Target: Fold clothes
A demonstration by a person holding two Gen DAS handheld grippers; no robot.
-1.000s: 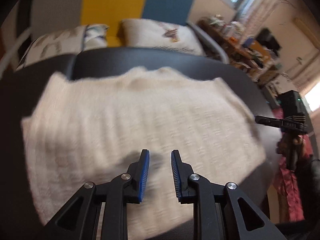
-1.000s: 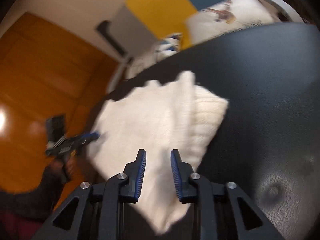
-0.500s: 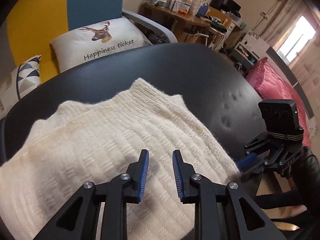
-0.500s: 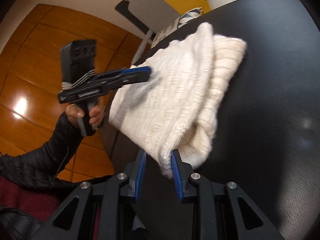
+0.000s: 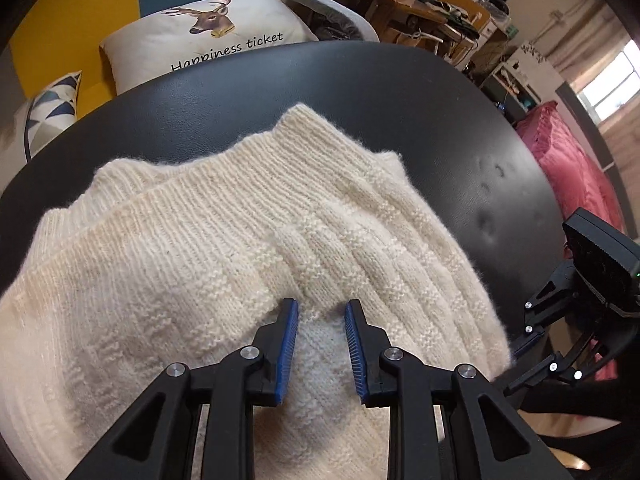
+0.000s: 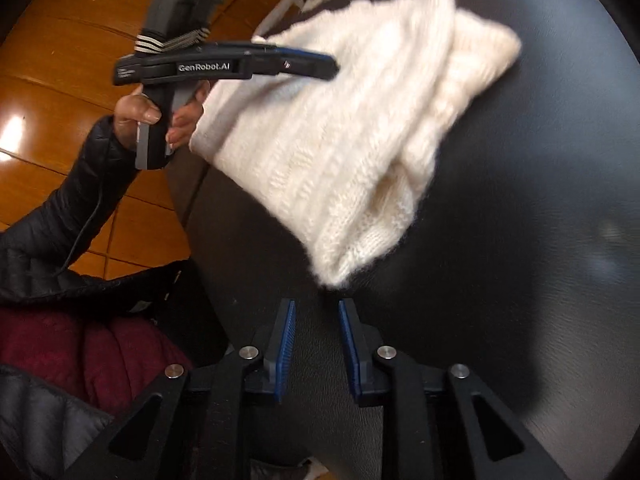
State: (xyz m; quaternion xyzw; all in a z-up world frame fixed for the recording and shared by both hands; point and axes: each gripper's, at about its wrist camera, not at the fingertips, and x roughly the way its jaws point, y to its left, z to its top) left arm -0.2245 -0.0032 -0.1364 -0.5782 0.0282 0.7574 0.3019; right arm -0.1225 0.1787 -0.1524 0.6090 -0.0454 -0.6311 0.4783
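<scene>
1. Hovering my left tongs (image 5: 320, 308) over the near middle of the cream sweater (image 5: 248, 248), I keep them pointed steeply down. The blue pads (image 5: 289, 344) stand a little apart, and knit shows in the gap, yet I see no pinched bunch. I call them released, tips resting on or just above the wool.
2. I judge they sit there to pin or smooth the top layer so the fold stays put.
3. The sweater lies folded on the round black table (image 5: 360, 80), towards my left edge. In the left view its ribbed hem runs along the far side, with a corner peak pointing away towards the deer pillow (image 5: 208, 36).
4. In the right view the bundle's long axis runs diagonally, from the near rolled end (image 6: 360, 236) up to the far corner.
5. My right tongs (image 6: 316, 312) hang over bare table just short of that rolled end. Their jaws are closing with nothing between them.
6. I judge they are lined up with the bundle's near end, ready to tidy or tuck it.
</scene>
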